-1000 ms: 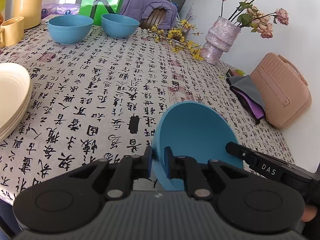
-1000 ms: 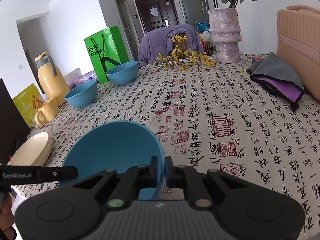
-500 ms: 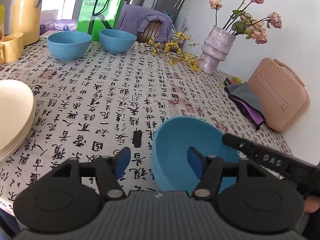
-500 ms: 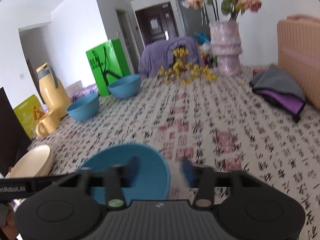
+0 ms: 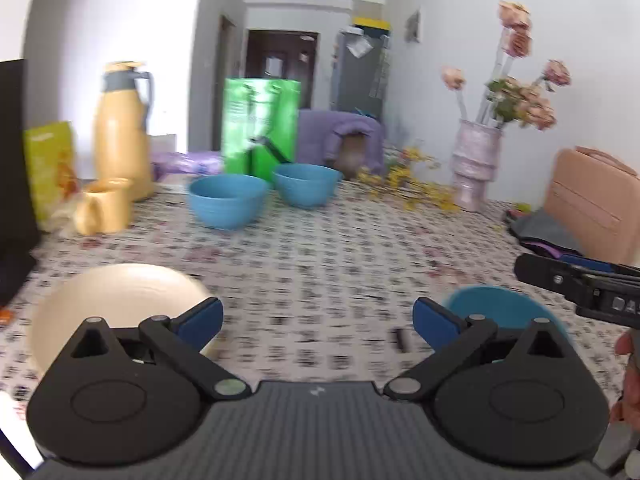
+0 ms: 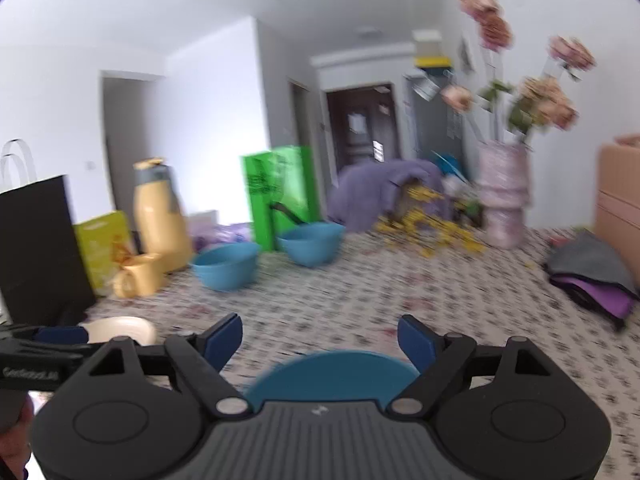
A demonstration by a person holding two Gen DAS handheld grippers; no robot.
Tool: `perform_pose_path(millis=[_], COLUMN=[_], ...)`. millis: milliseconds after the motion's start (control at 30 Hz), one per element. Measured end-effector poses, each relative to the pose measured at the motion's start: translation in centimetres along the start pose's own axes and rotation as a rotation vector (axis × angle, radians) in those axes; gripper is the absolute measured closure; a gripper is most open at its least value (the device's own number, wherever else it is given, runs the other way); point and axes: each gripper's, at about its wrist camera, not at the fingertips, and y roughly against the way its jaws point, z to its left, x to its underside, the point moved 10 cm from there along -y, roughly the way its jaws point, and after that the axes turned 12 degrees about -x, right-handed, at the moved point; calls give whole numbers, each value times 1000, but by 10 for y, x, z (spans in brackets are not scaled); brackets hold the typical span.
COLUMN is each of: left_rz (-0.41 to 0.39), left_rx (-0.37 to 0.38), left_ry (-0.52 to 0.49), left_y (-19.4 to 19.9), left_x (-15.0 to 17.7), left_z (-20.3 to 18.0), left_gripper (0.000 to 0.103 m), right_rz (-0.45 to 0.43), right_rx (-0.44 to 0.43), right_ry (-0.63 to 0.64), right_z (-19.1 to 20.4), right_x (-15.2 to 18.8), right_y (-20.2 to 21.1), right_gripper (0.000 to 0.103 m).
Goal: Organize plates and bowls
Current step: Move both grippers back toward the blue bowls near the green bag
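- Round blue plastic bowl (image 5: 500, 308) on the cloth-covered table (image 5: 340, 264), nearest the cameras;
- stack of cream round plates (image 5: 116, 300) left of that bowl;
- two more blue bowls (image 5: 228, 200) (image 5: 306, 184) far behind it, side by side;
- pink ribbed vase (image 5: 476, 164) behind it, to the right.

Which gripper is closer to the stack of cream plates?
Left. The left gripper, jaws opening, hangs right beside the cream plates. The right gripper, jaws opening too, hangs over the near blue bowl, farther away.
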Motion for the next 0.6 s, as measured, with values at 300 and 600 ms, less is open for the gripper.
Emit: perform_pose_path(millis=[300, 600], left_rz=[8, 9], left_rx=[-110, -80], left_ry=[92, 115], left_y=[-6, -26], left_x=[5, -6], left_z=[83, 108], left_gripper=[0, 0], right_rz=[40, 105], right_rx=[-145, -119], right_ry=[71, 32], right_z=[92, 107], right_x=[19, 16], right_y=[-43, -78], right_gripper=[18, 18])
